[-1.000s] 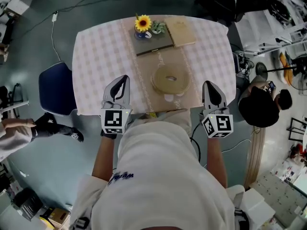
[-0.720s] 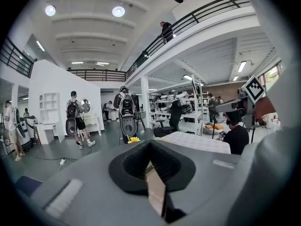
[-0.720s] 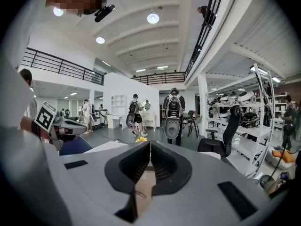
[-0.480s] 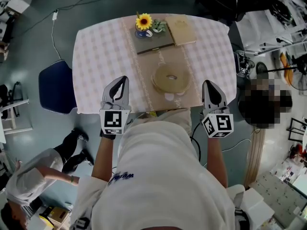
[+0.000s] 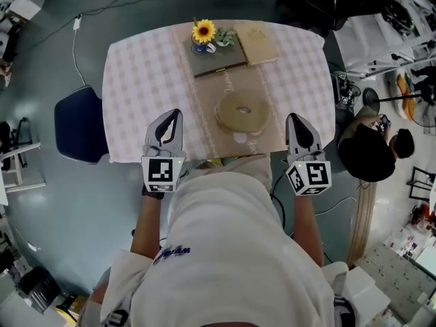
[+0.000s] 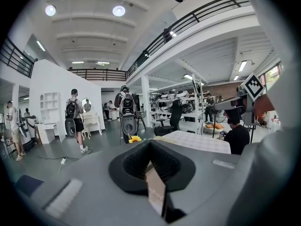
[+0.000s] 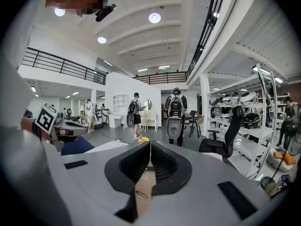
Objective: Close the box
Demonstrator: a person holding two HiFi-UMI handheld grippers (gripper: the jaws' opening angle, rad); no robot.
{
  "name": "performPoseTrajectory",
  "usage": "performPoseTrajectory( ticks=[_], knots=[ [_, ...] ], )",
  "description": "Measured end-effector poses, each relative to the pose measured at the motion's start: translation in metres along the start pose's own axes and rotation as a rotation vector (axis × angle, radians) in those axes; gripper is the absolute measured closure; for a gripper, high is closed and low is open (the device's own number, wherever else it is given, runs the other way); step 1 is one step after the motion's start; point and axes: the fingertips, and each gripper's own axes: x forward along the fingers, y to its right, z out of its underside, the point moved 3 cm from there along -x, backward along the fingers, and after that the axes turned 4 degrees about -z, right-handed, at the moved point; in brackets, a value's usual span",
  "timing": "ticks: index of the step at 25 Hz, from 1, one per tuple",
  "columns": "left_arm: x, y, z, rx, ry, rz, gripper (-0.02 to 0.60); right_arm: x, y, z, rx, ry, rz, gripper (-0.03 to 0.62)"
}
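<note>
The left tongs (image 5: 176, 114) and the right tongs (image 5: 295, 118) are held up side by side over the near edge of the desk (image 5: 143, 80). They are well apart from each other, and both are pointed away from the person who holds them.

In the left gripper view, the two jaws of the left tongs are seen pressed together at the tip. Nothing is held between them. In the right gripper view, the jaws of the right tongs are also seen pressed together, and nothing is held there either.

The desk is covered with a checked cloth (image 5: 300, 67). The box (image 5: 216, 60) is found at the far end of the desk, well away from both tongs. It is flat and grey. Its tan lid (image 5: 257, 44) is laid open to the right of it. A sunflower (image 5: 202, 32) is set at the far left corner of the box.

A round tan ring (image 5: 242, 112) is laid in the middle of the desk, between the box and the tongs. It is touched by neither of them.

A blue chair (image 5: 80, 125) is seen on the floor, just left of the desk.
</note>
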Motion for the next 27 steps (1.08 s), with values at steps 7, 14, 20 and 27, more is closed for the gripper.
performPoseTrajectory(
  ticks=[7,14,20,27],
  knots=[
    [0.0,0.003,0.003,0.007,-0.02,0.01,0.58,0.001,-0.001,0.001,-0.02,-0.019,-0.004,0.585],
    [0.001,0.006,0.005,0.002,-0.018,0.025,0.58,0.013,-0.015,-0.005,-0.063,-0.013,-0.026,0.585],
    [0.003,0.011,-0.008,0.192,-0.017,0.007,0.579,0.026,-0.033,-0.038,-0.266,0.013,-0.057,0.582],
    [-0.01,-0.001,-0.016,0.216,0.005,-0.041,0.579,0.028,-0.063,-0.101,-0.697,0.019,-0.111,0.58]
  ],
)
